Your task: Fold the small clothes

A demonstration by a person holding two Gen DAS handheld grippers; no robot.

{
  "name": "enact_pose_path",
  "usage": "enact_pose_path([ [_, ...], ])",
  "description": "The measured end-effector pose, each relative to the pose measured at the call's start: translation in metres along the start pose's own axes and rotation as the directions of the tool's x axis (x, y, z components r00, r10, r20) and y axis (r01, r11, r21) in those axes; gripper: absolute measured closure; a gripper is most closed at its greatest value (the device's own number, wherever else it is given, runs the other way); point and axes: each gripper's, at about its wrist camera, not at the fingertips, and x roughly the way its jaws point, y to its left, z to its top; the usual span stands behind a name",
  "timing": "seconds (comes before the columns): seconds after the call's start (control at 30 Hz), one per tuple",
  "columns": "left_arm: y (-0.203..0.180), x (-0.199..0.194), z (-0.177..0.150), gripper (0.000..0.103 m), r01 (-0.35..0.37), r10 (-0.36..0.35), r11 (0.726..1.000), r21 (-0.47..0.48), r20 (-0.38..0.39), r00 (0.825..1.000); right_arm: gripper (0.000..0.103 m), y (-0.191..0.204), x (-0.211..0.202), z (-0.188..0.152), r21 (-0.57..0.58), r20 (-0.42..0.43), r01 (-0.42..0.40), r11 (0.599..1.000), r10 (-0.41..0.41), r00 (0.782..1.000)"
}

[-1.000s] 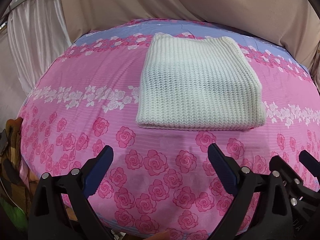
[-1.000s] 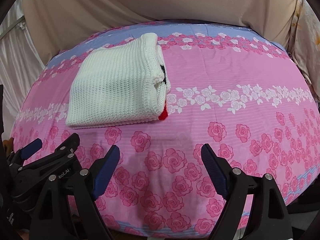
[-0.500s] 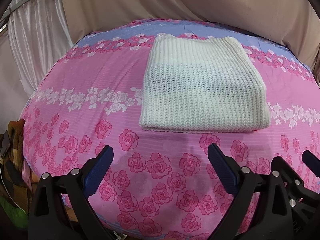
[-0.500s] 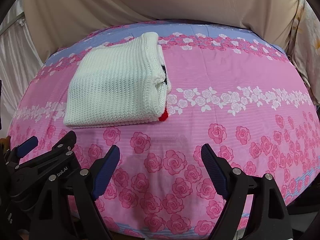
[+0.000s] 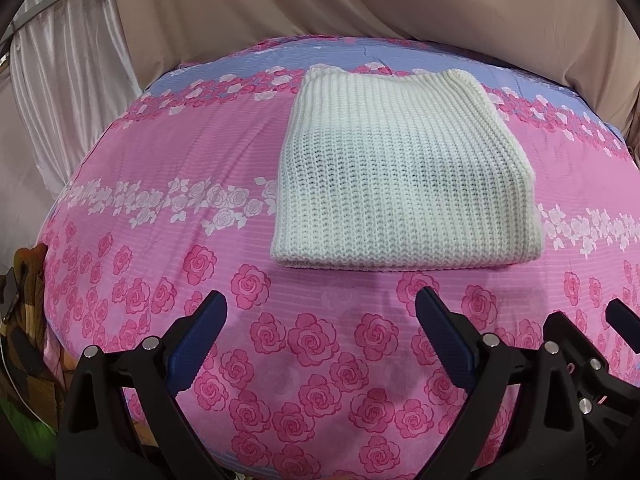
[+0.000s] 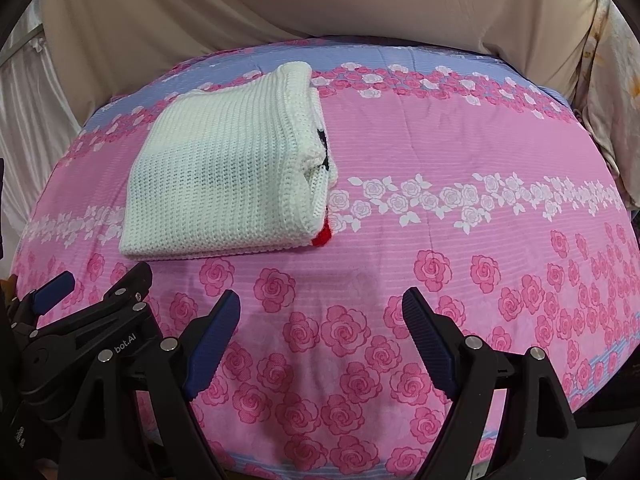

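A: Is any writing showing anywhere?

B: Only in the right wrist view: "bot.AI" is showing in pale letters on the black body of the left gripper (image 6: 132, 312), which is sitting at the lower left of that frame. More small lettering is running along the far left edge, too small to read.

A: Where is the folded cream-white chunky-knit sweater (image 5: 404, 184) lying?

B: It is resting as a neat rectangle on the pink rose-printed bedsheet with a lilac band at the far side (image 5: 168, 184), well ahead of both tools and touching neither.

A: What is one camera catching that the other is missing?

B: The right wrist view is showing the sweater's (image 6: 224, 176) open right side, with stacked layers, a black mark and a red scrap of knit poking out at the near corner. The left wrist view is showing only the plain ribbed top, plus a brown and green bundle at its far left edge.

A: And the grippers?

B: The left gripper (image 5: 320, 336) and the right gripper (image 6: 320, 336) are both hanging with blue-padded fingers spread wide, holding nothing, above the sheet's (image 6: 460, 160) near edge.

A: Any change from a second ago?

B: The sweater is sitting a little lower and nearer in both views; the fingers are staying equally wide.
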Motion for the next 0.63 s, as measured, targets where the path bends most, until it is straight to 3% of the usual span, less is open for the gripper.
enact_pose_path([
  [0.2, -0.0019, -0.0024, 0.0014, 0.011, -0.024, 0.024, 1.0, 0.012, 0.034, 0.999, 0.022, 0.0, 0.0014, 0.0008, 0.002, -0.002, 0.003, 1.0, -0.003, 1.0],
  [0.63, -0.0035, 0.0046, 0.0035, 0.014, -0.012, 0.012, 1.0, 0.011, 0.005, 1.0, 0.022, 0.0034, 0.0041, 0.0025, -0.005, -0.005, 0.021, 1.0, -0.021, 1.0],
])
